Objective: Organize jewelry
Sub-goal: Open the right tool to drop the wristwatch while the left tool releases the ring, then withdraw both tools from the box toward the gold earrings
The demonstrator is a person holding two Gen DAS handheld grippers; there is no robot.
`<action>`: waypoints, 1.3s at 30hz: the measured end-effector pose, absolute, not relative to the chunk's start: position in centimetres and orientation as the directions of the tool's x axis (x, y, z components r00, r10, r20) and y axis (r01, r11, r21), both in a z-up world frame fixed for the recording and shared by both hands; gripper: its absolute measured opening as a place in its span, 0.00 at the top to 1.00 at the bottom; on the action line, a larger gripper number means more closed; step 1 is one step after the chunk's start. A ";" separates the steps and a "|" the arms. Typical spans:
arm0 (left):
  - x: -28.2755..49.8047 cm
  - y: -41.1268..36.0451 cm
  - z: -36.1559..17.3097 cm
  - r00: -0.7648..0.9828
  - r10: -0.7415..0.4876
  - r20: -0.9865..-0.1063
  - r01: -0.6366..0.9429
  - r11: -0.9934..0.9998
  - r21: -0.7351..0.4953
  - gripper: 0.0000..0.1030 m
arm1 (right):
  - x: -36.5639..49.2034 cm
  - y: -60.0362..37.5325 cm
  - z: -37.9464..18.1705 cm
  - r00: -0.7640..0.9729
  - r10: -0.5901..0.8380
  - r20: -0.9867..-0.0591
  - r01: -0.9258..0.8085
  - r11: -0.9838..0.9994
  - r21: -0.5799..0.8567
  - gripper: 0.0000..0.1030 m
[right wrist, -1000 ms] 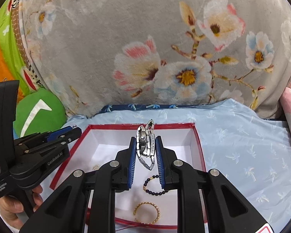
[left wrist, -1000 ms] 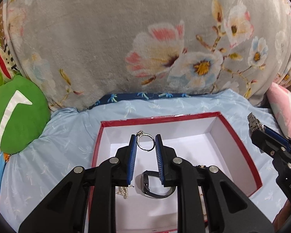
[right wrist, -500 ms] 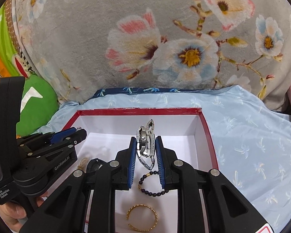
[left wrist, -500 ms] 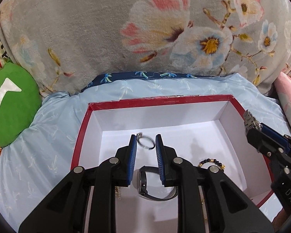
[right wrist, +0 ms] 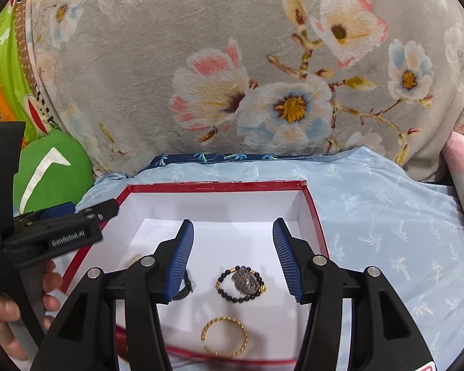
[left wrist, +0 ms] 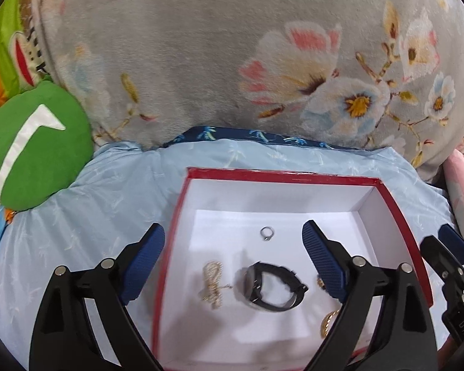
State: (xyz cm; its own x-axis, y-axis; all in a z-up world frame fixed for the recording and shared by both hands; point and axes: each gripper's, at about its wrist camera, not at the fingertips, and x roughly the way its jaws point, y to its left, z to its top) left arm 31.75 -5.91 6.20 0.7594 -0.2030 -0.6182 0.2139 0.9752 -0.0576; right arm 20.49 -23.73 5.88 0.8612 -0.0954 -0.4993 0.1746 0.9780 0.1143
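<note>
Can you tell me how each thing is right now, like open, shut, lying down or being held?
Red box: open, no lid on.
Ring: lying loose in box.
Black watch: in box, unheld.
Silver bracelet: heaped on bead bracelet.
Gold bangle: flat in box.
Left gripper: opening, empty.
Right gripper: opening, empty.

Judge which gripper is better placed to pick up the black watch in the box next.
Left, probably. The black watch lies whole and centred below the opening left gripper. Under the right gripper, also opening, sit the beaded bracelet and silver bracelet; the watch is mostly hidden behind its finger.
</note>
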 end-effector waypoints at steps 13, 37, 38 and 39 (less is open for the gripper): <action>23.3 0.5 6.0 0.749 -0.181 -0.637 0.181 0.981 -0.067 0.11 | 12.2 -21.3 4.0 0.836 -0.058 -0.546 0.166 0.974 0.152 0.44; 14.3 2.7 -4.9 0.540 -0.219 -0.812 0.238 0.966 -0.102 0.15 | 4.8 -19.9 -6.5 0.655 -0.071 -0.752 0.245 0.962 0.123 0.47; 14.3 2.5 -5.0 0.535 -0.226 -0.814 0.245 0.964 -0.106 0.19 | 4.8 -19.8 -6.5 0.656 -0.070 -0.752 0.244 0.962 0.123 0.47; 14.4 2.3 -5.1 0.530 -0.231 -0.816 0.248 0.962 -0.111 0.21 | 4.8 -19.7 -6.5 0.656 -0.069 -0.752 0.242 0.963 0.122 0.47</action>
State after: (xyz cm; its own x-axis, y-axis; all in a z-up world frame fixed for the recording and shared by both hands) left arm 14.36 2.34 -5.14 0.5297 -0.2308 -0.8162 0.2482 0.9623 -0.1110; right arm 4.82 -19.72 -6.52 0.6556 -0.0694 -0.7519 0.2420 0.9625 0.1222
